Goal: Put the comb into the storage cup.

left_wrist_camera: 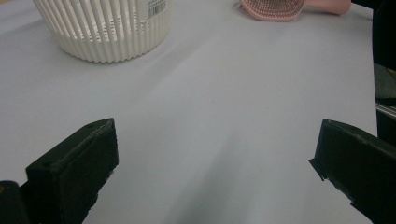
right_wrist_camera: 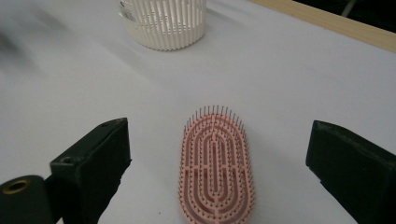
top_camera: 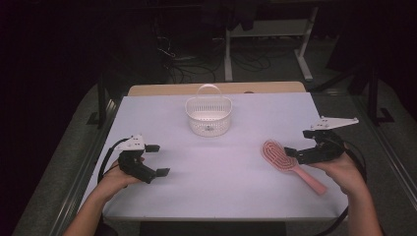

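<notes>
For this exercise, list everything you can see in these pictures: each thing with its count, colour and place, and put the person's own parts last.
hairbrush: one, pink, bristles up, on the right side of the table, between the right gripper's open jaws.
basket: one, white, slatted with a hoop handle, upright at the far middle of the table.
table: one, white top with a wooden strip along the far edge.
desk frame: one, white-legged, on the floor beyond the table.
left gripper: one, black, open, at the table's near left.
right gripper: one, black, open, at the brush.
hands: two, each holding a gripper.
</notes>
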### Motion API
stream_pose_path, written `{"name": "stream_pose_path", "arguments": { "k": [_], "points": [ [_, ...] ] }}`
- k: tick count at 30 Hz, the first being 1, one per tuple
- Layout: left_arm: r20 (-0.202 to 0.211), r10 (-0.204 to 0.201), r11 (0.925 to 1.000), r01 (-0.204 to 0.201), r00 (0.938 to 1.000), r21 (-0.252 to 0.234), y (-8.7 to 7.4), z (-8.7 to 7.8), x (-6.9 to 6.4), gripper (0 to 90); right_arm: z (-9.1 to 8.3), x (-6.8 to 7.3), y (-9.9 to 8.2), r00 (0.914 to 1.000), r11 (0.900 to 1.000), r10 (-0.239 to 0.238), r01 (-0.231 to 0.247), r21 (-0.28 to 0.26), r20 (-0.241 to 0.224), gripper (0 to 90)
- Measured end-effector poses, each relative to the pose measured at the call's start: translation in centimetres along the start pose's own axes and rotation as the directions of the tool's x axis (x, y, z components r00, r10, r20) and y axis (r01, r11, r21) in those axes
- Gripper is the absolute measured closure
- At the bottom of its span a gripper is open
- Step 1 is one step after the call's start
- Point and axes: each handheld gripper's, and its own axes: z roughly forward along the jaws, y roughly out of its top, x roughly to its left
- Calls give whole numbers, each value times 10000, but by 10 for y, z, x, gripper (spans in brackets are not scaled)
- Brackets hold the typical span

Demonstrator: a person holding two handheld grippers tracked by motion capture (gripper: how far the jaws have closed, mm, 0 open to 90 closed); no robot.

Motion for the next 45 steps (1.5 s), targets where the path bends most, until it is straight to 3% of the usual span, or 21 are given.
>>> {"name": "stream_pose_path", "arguments": {
  "k": [15, 28, 45],
  "points": [
    [-22, -34, 10000, 34, 10000, 52, 0, 1, 1, 0, -11, -8, -4, 9998, 9999, 2, -4, 104, 219, 61],
    [1, 6, 10000, -6, 10000, -14, 0, -1, 0, 0, -1, -5, -10, 9998, 9964, -145, 133, 835, 136, 68],
    [-11, 39, 10000, -39, 10000, 58, 0, 0, 0, 0, 8, -7, -24, 9996, 9911, -172, 143, 1322, 212, 87]
  ]
}}
